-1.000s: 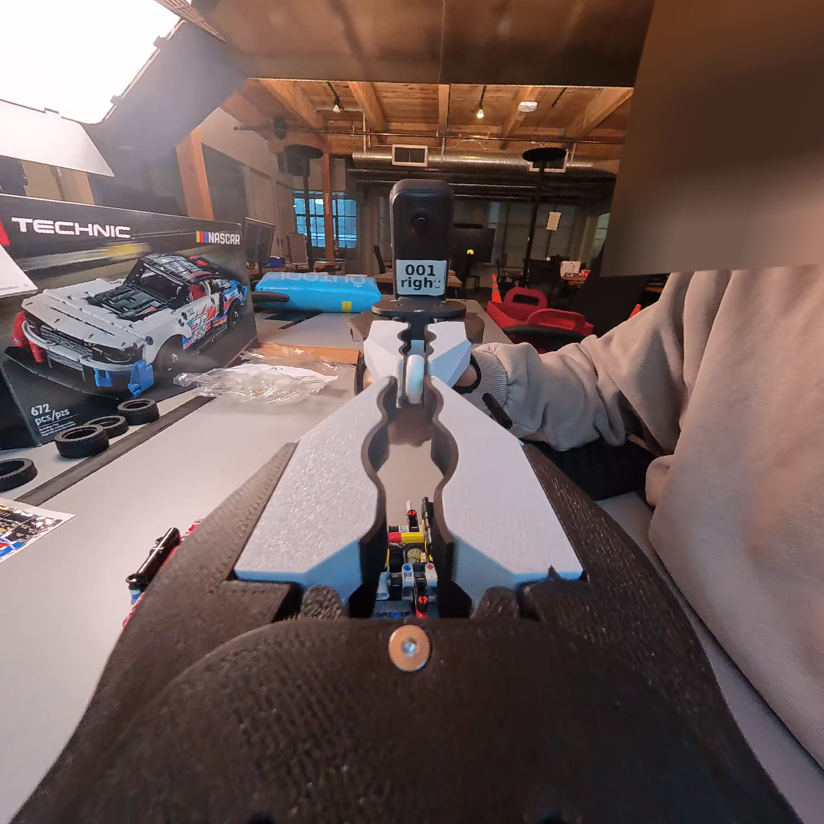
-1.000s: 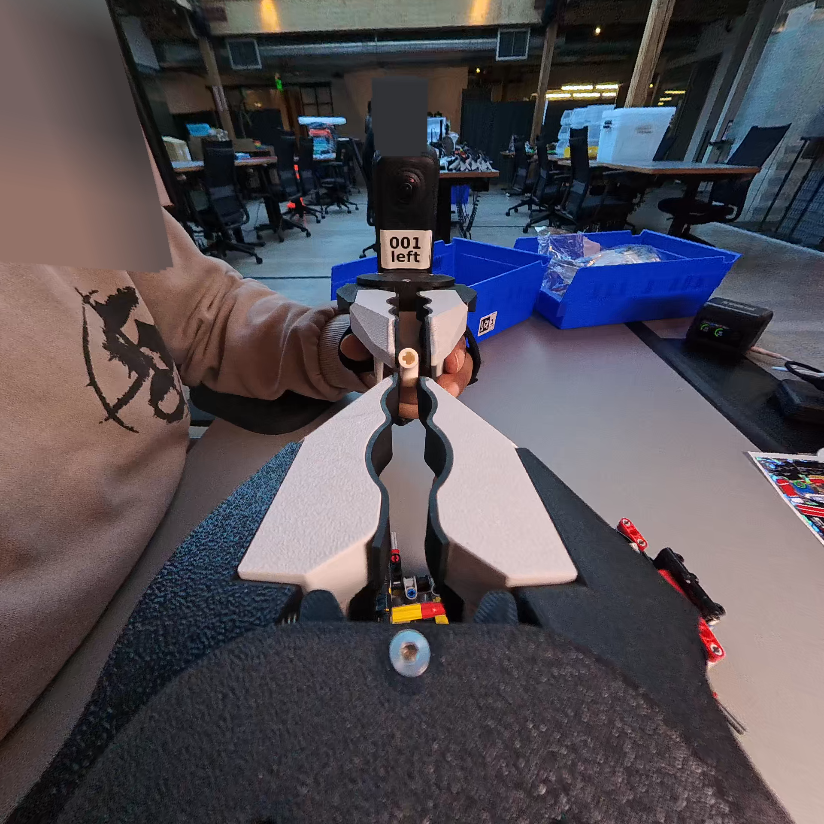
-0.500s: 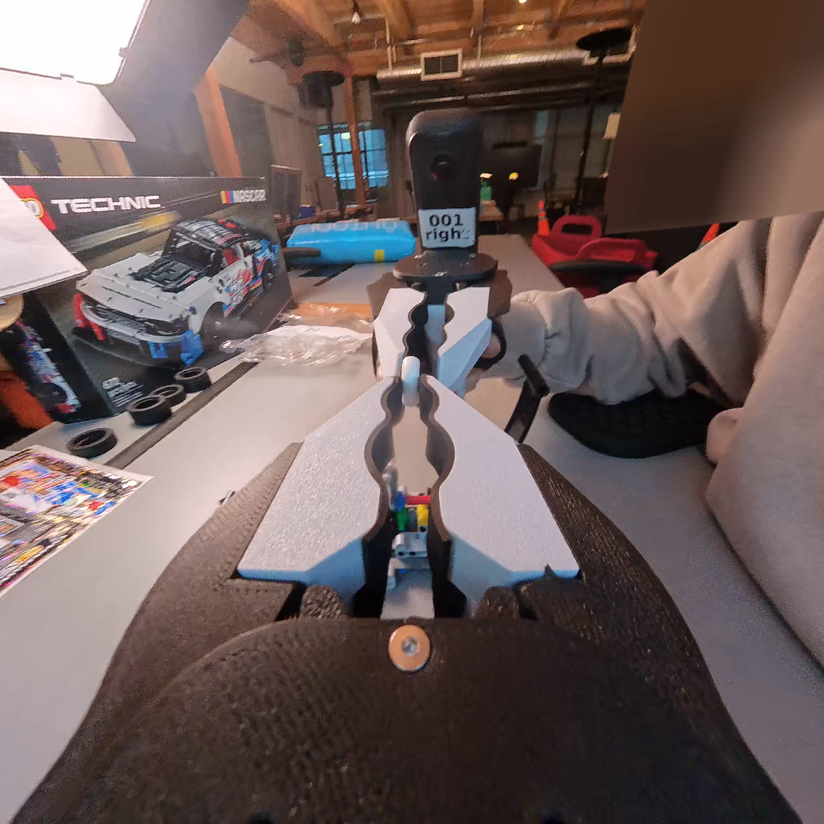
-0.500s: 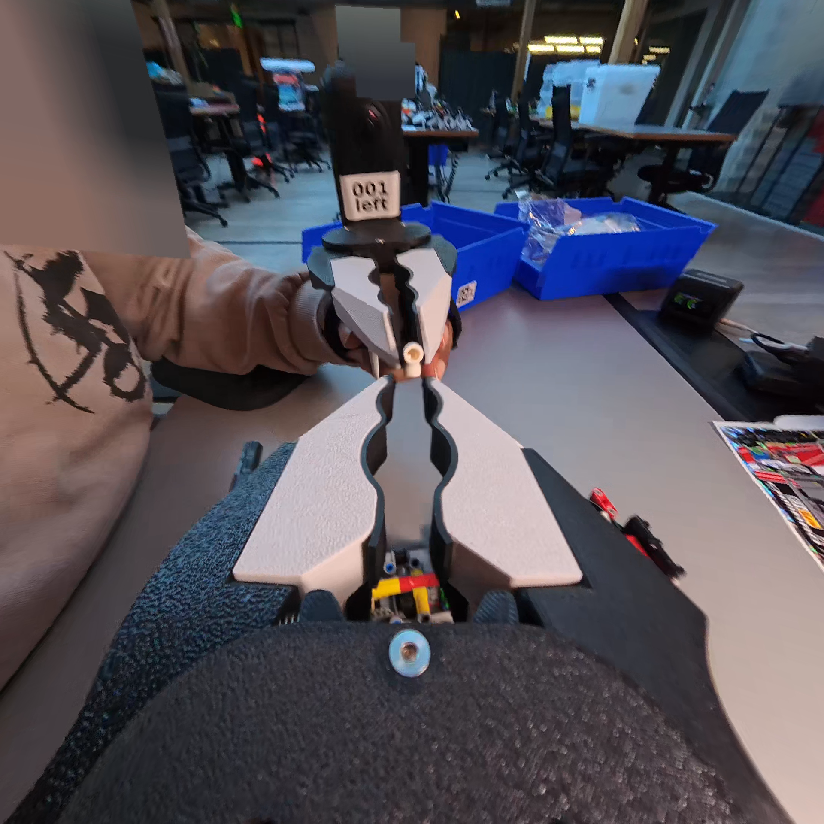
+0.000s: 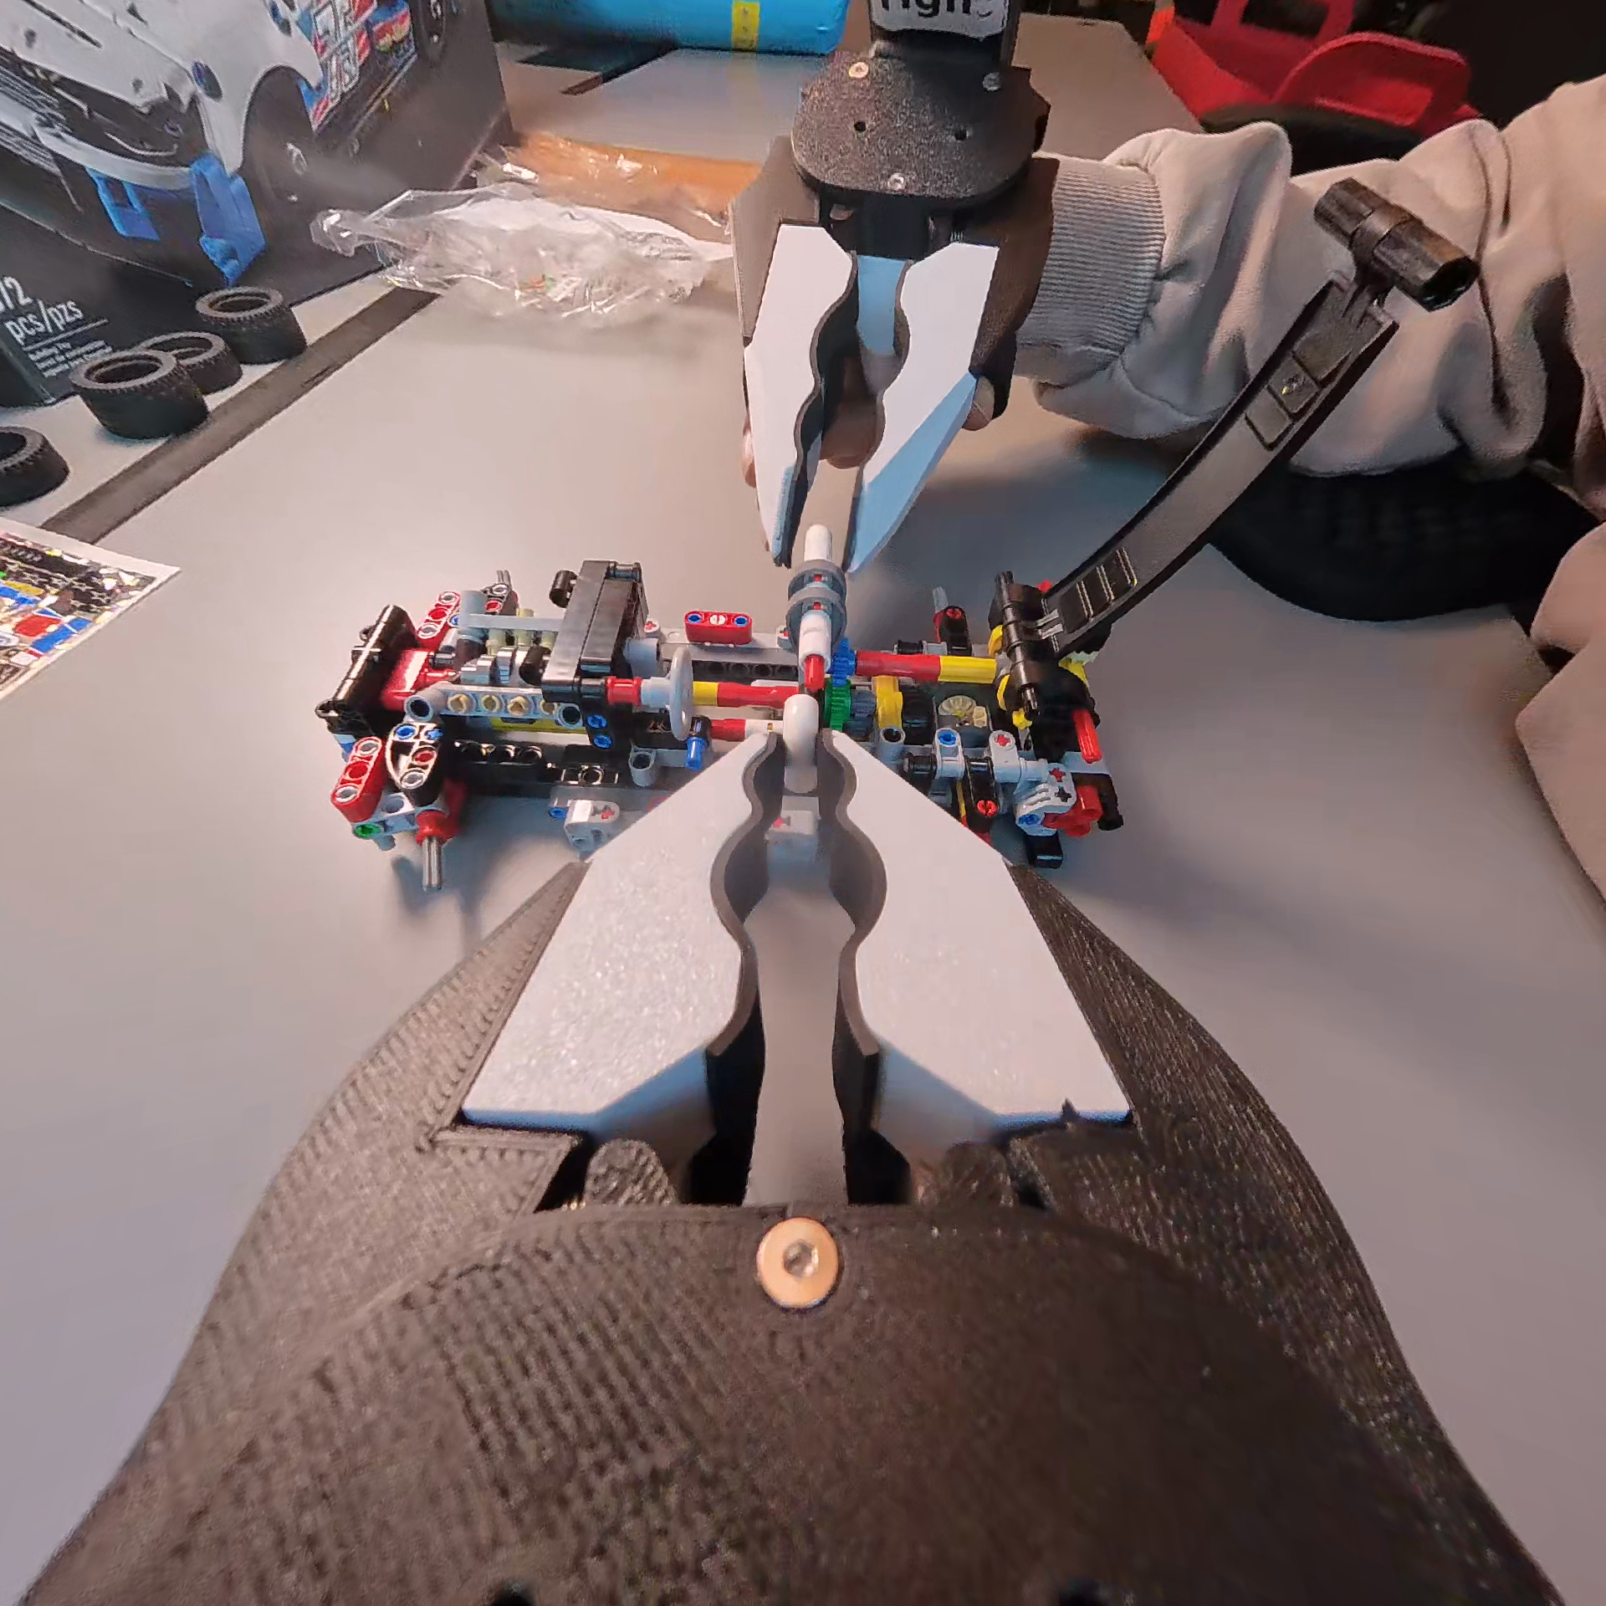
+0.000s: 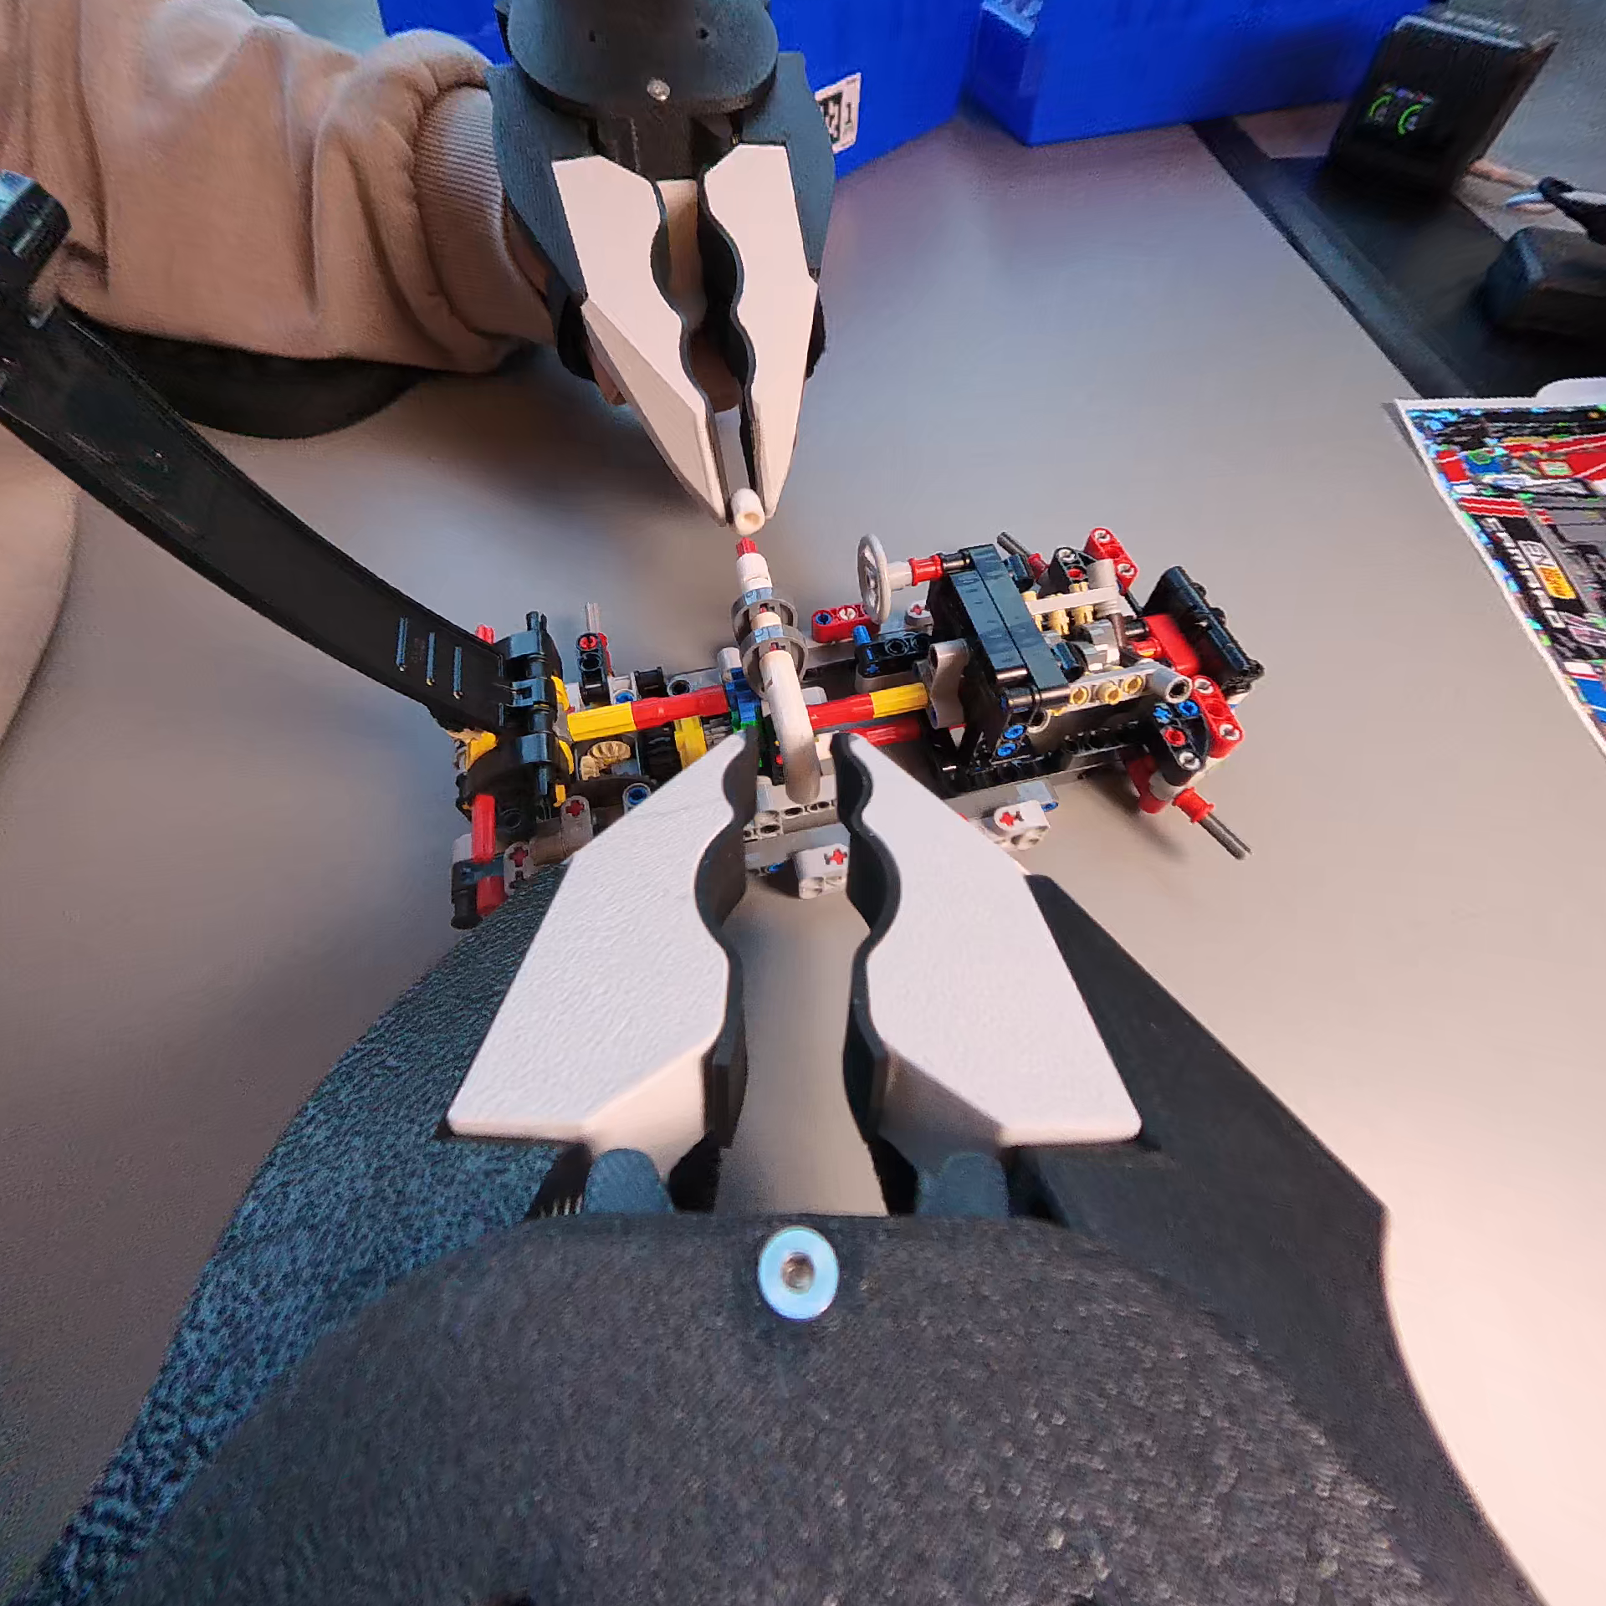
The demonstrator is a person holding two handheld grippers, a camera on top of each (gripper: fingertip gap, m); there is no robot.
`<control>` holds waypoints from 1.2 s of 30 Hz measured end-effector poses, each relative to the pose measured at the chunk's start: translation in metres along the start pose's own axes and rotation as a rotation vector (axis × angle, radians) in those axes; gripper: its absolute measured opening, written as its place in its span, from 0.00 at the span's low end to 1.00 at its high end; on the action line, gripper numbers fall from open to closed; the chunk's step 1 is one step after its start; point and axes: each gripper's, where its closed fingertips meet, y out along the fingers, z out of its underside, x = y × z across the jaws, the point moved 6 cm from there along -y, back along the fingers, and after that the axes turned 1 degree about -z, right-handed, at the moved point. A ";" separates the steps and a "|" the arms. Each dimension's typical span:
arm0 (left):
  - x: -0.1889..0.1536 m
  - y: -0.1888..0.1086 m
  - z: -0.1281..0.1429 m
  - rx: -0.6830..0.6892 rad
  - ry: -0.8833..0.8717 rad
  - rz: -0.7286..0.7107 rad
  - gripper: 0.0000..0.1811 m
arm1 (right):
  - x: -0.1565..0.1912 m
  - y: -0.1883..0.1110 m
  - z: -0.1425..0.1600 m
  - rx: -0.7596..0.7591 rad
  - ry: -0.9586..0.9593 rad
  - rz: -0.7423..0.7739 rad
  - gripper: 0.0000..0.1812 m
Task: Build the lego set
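Now tipped down onto Technic chassis (image 5: 521,695), left gripper (image 5: 799,747) pinching white sleeve (image 6: 746,513) just off red axle tip (image 6: 745,547), right gripper (image 6: 789,747) part-open astride shaft (image 6: 765,626); sleeve-fitting step, needs alignment, then push.

Red, yellow, black lego chassis (image 5: 713,704); grey table (image 5: 261,956).

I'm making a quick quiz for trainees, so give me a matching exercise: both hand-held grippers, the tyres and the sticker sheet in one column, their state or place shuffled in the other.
1. left hand-held gripper
2. right hand-held gripper
3. black tyres
4. sticker sheet

A. jaws apart
B. beside the set's box
C. shut on a small white piece
D. flat on the table, apart from the chassis

Pairs: 1-C, 2-A, 3-B, 4-D
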 end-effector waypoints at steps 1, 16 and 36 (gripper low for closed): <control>-0.001 0.001 0.001 0.005 0.006 -0.004 0.03 | 0.000 0.002 -0.001 -0.011 0.001 -0.004 0.04; 0.003 0.003 0.000 -0.031 0.030 -0.016 0.03 | 0.000 0.006 -0.002 -0.021 -0.010 -0.027 0.03; 0.007 0.006 -0.005 0.035 0.111 0.079 0.03 | 0.001 0.008 -0.004 0.005 -0.036 -0.067 0.03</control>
